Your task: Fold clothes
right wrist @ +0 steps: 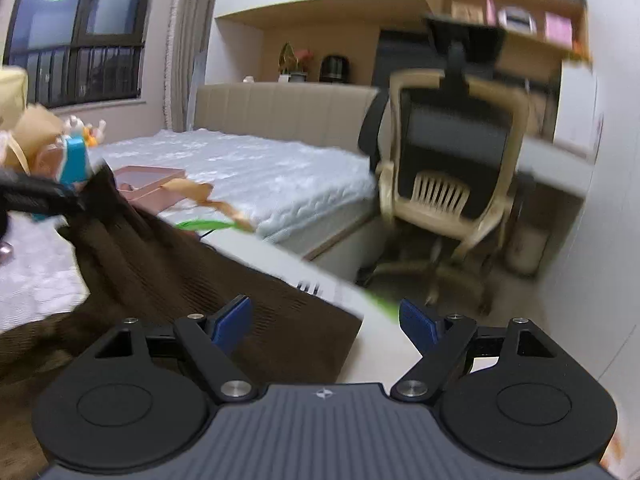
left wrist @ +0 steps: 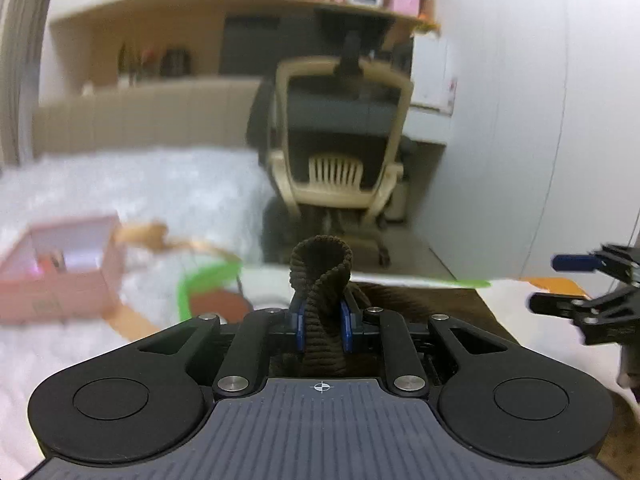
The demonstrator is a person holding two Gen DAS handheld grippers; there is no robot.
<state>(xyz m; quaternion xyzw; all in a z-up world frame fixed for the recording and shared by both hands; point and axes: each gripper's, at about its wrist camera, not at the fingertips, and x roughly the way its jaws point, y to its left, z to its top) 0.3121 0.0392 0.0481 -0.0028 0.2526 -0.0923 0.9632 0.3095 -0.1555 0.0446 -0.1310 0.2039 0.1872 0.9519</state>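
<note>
A dark brown ribbed garment point(right wrist: 168, 276) lies over a white box, one corner pulled up to the left. My left gripper point(left wrist: 322, 322) is shut on a bunched fold of that garment point(left wrist: 325, 280), which sticks up between the blue pads. In the right wrist view the left gripper point(right wrist: 60, 196) appears at the far left, holding the raised corner. My right gripper point(right wrist: 326, 324) is open, blue pads wide apart, hovering over the garment's right edge with nothing between them. It also shows at the right edge of the left wrist view, the right gripper point(left wrist: 560, 284) open.
A white box point(right wrist: 288, 268) with green markings sits under the garment on a bed point(right wrist: 256, 172). An open pink box point(left wrist: 64, 272) and tan paper strips point(right wrist: 208, 196) lie on the bed. A beige office chair point(right wrist: 452, 160) stands beyond, by a white wall point(left wrist: 520, 120).
</note>
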